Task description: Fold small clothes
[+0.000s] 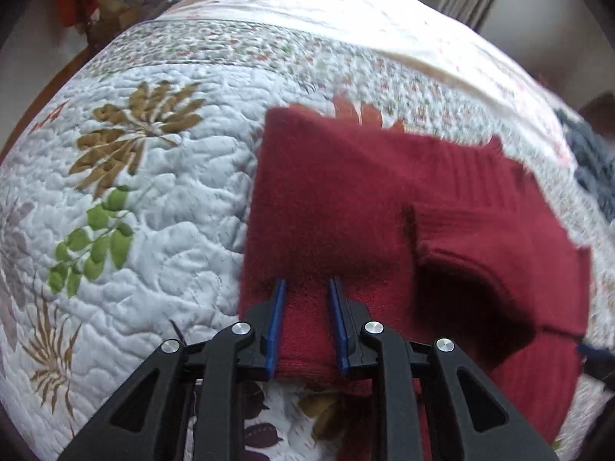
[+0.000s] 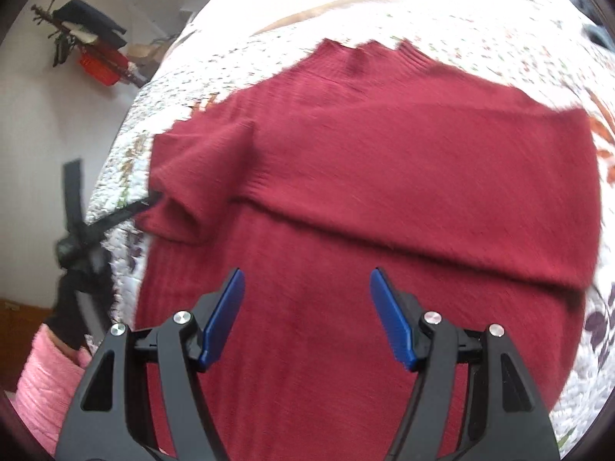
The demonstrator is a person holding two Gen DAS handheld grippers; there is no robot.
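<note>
A dark red knit sweater [image 1: 346, 199] lies partly folded on the quilted bed cover [image 1: 161, 207]. My left gripper [image 1: 306, 282] is shut on a thick fold at the sweater's near edge, and red fabric fills the narrow gap between its blue pads. In the right wrist view the sweater [image 2: 384, 161] spreads wide, one layer folded across it. My right gripper [image 2: 307, 280] hovers over its lower part, open, with nothing between its fingers. The left gripper [image 2: 150, 201] shows there as a blurred black shape at the sweater's left corner.
The floral quilt [image 2: 576, 365] covers the whole bed. A grey-blue garment [image 1: 592, 165] lies at the right edge. A pink sleeve [image 2: 42, 376] is at lower left. A rack with dark and red items [image 2: 92, 46] stands by the far wall.
</note>
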